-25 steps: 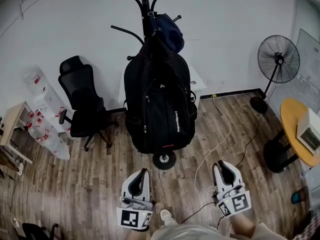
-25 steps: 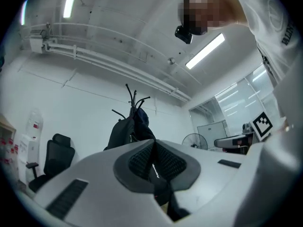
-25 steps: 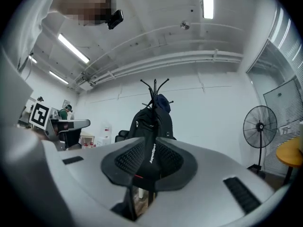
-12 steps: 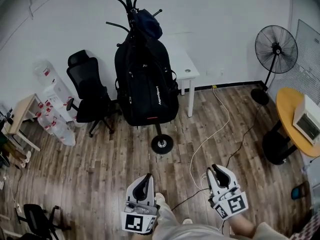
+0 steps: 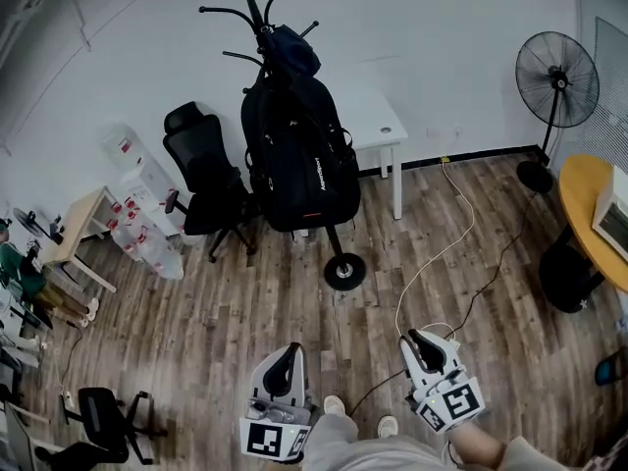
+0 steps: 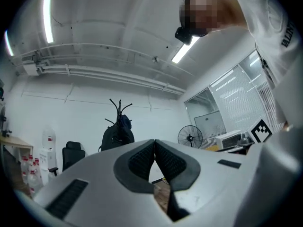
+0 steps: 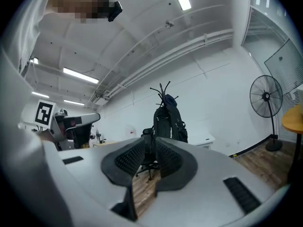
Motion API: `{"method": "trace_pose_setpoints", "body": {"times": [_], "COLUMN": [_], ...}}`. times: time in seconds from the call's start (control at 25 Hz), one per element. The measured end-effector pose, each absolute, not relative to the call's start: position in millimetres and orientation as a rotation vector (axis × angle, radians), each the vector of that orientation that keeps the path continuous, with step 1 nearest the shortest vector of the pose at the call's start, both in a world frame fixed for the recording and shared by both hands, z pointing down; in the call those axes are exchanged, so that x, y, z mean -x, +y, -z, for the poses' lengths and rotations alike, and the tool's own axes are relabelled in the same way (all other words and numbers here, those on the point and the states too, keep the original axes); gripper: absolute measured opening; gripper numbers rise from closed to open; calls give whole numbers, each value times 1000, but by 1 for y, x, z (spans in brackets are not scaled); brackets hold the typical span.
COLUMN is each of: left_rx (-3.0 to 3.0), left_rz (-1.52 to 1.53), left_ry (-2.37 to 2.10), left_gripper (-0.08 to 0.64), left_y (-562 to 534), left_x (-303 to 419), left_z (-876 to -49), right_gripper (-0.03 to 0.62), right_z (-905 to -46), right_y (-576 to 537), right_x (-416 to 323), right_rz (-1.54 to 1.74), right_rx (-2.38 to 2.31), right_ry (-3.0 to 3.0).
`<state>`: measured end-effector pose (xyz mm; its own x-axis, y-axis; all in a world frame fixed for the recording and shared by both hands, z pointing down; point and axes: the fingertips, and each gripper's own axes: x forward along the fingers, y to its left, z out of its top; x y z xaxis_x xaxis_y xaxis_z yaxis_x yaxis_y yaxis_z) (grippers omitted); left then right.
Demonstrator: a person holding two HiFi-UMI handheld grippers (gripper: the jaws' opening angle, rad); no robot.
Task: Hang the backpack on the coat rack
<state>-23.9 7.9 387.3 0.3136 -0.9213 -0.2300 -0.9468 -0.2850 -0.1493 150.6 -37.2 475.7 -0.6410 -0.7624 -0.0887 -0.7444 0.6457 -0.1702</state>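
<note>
A black backpack (image 5: 299, 165) hangs on the black coat rack (image 5: 257, 13), with a dark blue bag (image 5: 294, 47) on a hook above it. The rack's round base (image 5: 344, 271) rests on the wood floor. Both grippers are low in the head view, well back from the rack. My left gripper (image 5: 285, 353) is shut and holds nothing. My right gripper (image 5: 420, 340) has a narrow gap between its pads, also with nothing in it. The left gripper view shows the backpack (image 6: 115, 137) far beyond the left gripper (image 6: 155, 141). In the right gripper view the backpack (image 7: 168, 122) stands beyond the right gripper (image 7: 151, 141).
A black office chair (image 5: 211, 180) stands left of the rack, a white table (image 5: 378, 126) behind it. A floor fan (image 5: 557, 67) and a round yellow table (image 5: 589, 224) are at the right. A cable (image 5: 442, 253) runs across the floor. Bottles (image 5: 137, 224) sit at the left.
The rack and backpack now look smaller and farther away, and both grippers have drawn back from them. The backpack stays hanging. Neither gripper's jaws have changed.
</note>
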Motion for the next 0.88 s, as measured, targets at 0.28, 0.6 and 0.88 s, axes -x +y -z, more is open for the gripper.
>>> {"method": "trace_pose_setpoints", "body": {"times": [0.28, 0.6, 0.88], "left_rx": [2328, 2371, 2386], "left_rz": [-154, -186, -210], "left_ry": [1664, 1812, 1807], "left_gripper": [9, 9, 9], "left_y": [22, 17, 17], "left_x": [14, 51, 55], "left_z": [-387, -423, -429], "right_gripper": [71, 37, 35], "right_z": [-482, -480, -481], "right_y": [-17, -10, -14], "right_x": [-136, -121, -122], "right_rz": [221, 144, 146], "right_rx": [1205, 1306, 1332], "right_ry": [2706, 2754, 2769]}}
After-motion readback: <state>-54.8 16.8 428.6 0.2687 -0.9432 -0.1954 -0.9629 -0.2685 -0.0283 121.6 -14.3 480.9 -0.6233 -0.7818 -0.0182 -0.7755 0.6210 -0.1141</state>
